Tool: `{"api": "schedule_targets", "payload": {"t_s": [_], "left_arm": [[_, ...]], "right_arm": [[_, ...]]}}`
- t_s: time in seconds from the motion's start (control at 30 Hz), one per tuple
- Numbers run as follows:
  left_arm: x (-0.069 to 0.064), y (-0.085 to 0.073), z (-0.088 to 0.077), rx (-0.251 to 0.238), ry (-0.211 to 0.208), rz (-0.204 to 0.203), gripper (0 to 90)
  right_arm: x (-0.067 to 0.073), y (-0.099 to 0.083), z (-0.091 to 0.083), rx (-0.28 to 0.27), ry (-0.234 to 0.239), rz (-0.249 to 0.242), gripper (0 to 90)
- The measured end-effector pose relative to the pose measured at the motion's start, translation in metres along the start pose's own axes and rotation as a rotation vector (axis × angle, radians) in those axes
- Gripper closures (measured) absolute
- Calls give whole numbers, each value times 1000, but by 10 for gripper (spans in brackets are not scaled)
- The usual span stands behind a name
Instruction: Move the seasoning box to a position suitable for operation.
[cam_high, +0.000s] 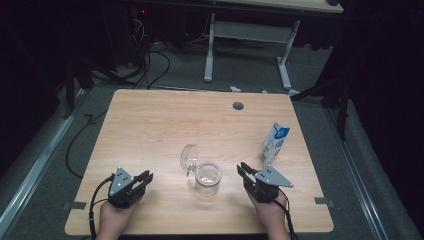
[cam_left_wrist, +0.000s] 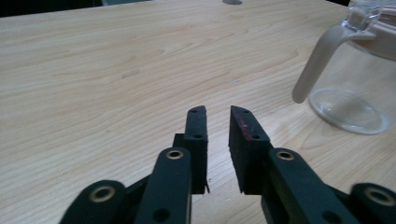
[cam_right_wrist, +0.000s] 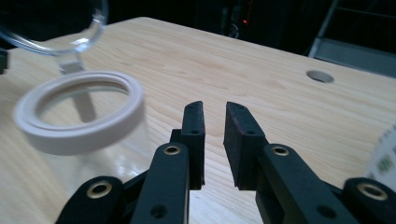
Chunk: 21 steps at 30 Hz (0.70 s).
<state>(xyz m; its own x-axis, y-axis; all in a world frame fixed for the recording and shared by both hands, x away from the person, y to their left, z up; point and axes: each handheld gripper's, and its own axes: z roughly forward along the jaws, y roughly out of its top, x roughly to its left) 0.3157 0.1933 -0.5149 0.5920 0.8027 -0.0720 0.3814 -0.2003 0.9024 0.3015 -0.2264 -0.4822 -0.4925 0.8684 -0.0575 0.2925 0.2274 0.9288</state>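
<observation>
The left gripper (cam_high: 144, 178) is resting low on the near left of the wooden table (cam_high: 150, 125), its jaws standing a little apart with only bare wood between them; the right gripper (cam_high: 243, 170) is sitting at the near right, its jaws likewise slightly parted and gripping nothing. The table is carrying a round cable hole (cam_high: 238, 106) near its far edge. A blue-and-white carton (cam_high: 275, 144) is standing toward the right edge, leaning a little; its printing is too small to read (in the right gripper view just a blurred sliver of it is cut off at the frame's edge). Between the two grippers, a clear glass jar (cam_high: 207, 178) is standing upright near the table's front, its mouth pointing up and ringed by a white seal (cam_right_wrist: 79, 109). Its hinged glass lid (cam_high: 189, 156) is standing open on the far-left side of the jar. In the left gripper view the jar is cropped at the top right, with a pale strap (cam_left_wrist: 317, 63) hanging down its side.
</observation>
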Motion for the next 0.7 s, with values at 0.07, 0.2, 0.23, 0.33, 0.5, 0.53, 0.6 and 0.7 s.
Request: {"api": "schedule_targets", "payload": {"t_s": [0.07, 0.2, 0.23, 0.33, 0.5, 0.53, 0.6, 0.7], "left_arm": [[6, -4, 0, 2, -33, -41, 679], [10, -5, -2, 1, -51, -44, 632], [10, -5, -2, -1, -53, -43, 619], [13, -6, -2, -3, -54, -32, 612], [14, -9, -5, -19, -61, -49, 613], [13, -8, -7, -27, -62, -49, 613], [12, -8, -8, -36, -68, -43, 613], [8, -7, -7, -40, -70, -31, 613]], "right_arm": [[-7, -6, 2, 23, -41, 11, 754], [-16, -12, 3, 50, -92, 26, 739], [-18, -13, 3, 62, -112, 25, 734], [-23, -17, 2, 87, -141, 48, 717], [-27, -25, -6, 116, -202, 62, 677], [-29, -25, -9, 122, -215, 62, 664], [-31, -26, -13, 124, -243, 63, 629], [-38, -25, -18, 140, -266, 62, 580]]}}
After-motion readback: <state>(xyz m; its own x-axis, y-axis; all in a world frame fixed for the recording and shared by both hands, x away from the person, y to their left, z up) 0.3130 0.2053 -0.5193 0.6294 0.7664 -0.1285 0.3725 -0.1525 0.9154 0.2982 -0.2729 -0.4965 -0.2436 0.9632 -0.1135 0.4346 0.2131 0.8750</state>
